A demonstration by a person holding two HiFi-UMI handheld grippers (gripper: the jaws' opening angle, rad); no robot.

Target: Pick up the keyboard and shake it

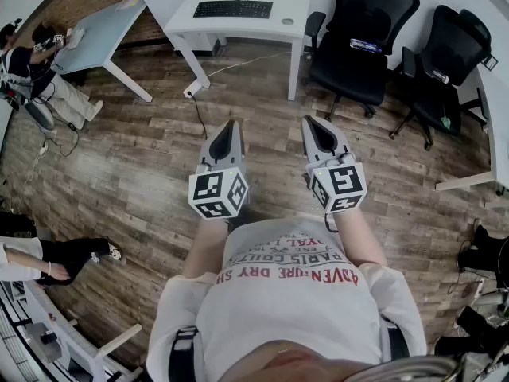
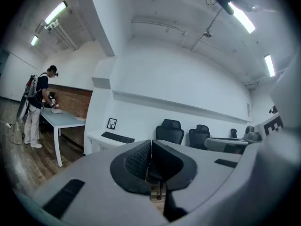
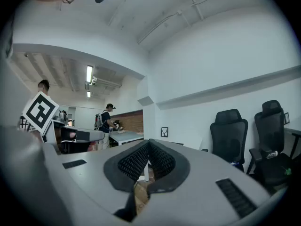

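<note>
1. A pale table is seen far left, with a person at its end.
2. The left gripper is held closed and empty over open wooden floor.
3. The keyboard is laid on the white desk, well apart from both grippers.
4. The right gripper is likewise closed on nothing.
5. Two office chairs are parked right of the desk.
</note>
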